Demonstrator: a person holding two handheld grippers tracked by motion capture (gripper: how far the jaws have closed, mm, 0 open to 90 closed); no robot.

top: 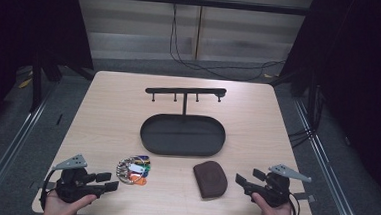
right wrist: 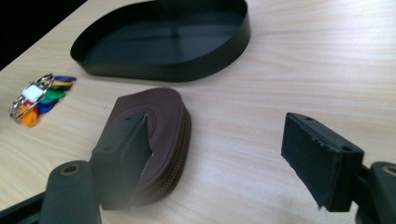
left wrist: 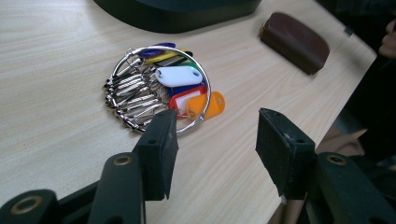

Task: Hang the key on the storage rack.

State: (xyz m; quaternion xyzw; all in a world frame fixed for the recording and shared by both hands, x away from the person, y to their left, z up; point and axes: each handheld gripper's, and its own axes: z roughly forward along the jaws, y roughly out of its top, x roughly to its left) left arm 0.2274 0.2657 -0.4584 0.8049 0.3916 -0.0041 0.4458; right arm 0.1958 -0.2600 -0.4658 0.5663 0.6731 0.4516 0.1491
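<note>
A metal ring of keys with coloured tags [top: 133,170] [left wrist: 163,88] [right wrist: 37,98] lies at the front left of the wooden table. My left gripper [top: 114,180] [left wrist: 217,135] hovers just short of it, open, with nothing between its jaws. To the right of the keys lies a brown zipped pouch [top: 210,178] [left wrist: 294,41] [right wrist: 163,116]. My right gripper [top: 245,175] [right wrist: 219,140] is beside the pouch's right end, open and empty. In the right gripper view its left jaw stands in front of the pouch.
A black oval tray [top: 149,135] [right wrist: 201,70] [left wrist: 177,18] sits mid-table, with a thin post carrying a black bar of hooks [top: 185,91] behind it. Cables run across the floor beyond the table. The table's front edge is close under both hands.
</note>
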